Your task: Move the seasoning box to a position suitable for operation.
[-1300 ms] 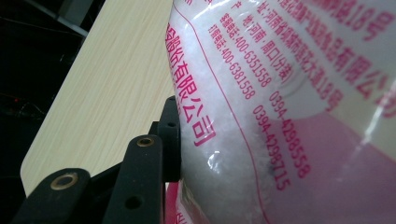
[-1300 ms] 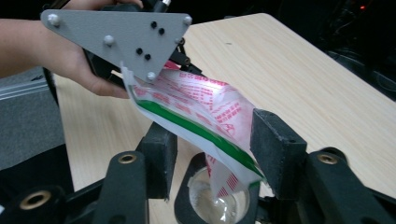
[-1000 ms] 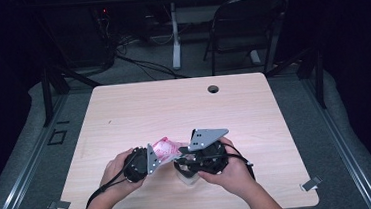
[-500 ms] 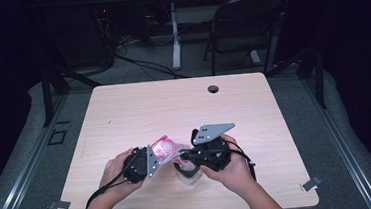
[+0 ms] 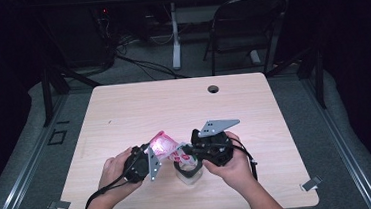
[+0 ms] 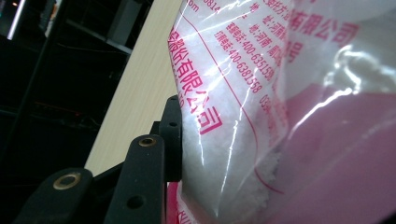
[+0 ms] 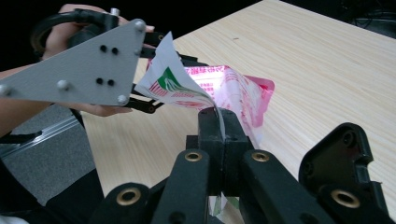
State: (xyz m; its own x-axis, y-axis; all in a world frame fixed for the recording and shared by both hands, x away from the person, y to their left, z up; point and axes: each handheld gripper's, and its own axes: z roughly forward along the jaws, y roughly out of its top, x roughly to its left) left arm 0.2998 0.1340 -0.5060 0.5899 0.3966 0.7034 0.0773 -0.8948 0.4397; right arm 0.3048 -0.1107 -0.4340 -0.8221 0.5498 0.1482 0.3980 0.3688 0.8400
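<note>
Now my left tongs [image 5: 153, 154] grip the bag [image 5: 164, 145] at six o'clock on the desk [image 5: 123, 109]; right tongs [image 7: 219, 122] pinch its top edge, probably for tearing next.

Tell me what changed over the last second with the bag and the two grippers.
The right gripper has just closed and now pinches an edge of the bag; a second ago its jaws stood apart. The left gripper kept its hold on the bag's body. Both hands, the bag and the clear container beneath stayed near the table's front edge.
</note>
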